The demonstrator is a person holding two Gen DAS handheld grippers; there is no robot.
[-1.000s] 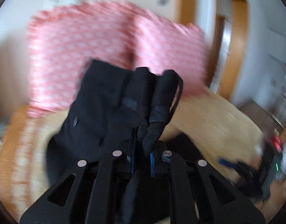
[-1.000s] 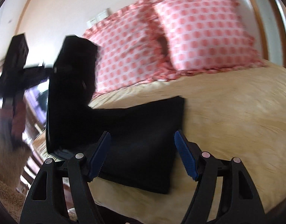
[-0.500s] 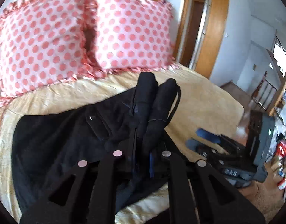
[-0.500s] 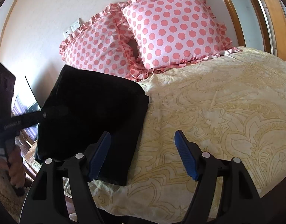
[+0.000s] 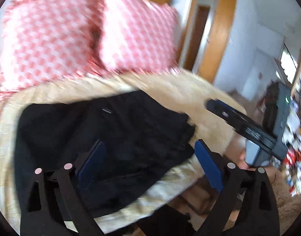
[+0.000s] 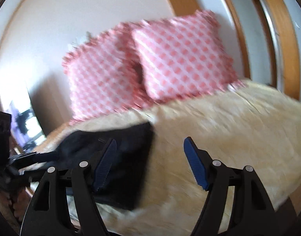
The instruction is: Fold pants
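The bed (image 6: 229, 137) with its cream cover fills most of my view, and two pink dotted pillows (image 6: 150, 63) stand at its head. The black pants (image 5: 111, 137) lie folded on the near left part of the cover. My left tongs (image 5: 148, 157) are opening over them, pads off the cloth. My right tongs (image 6: 150, 161) stand open and hold nothing.
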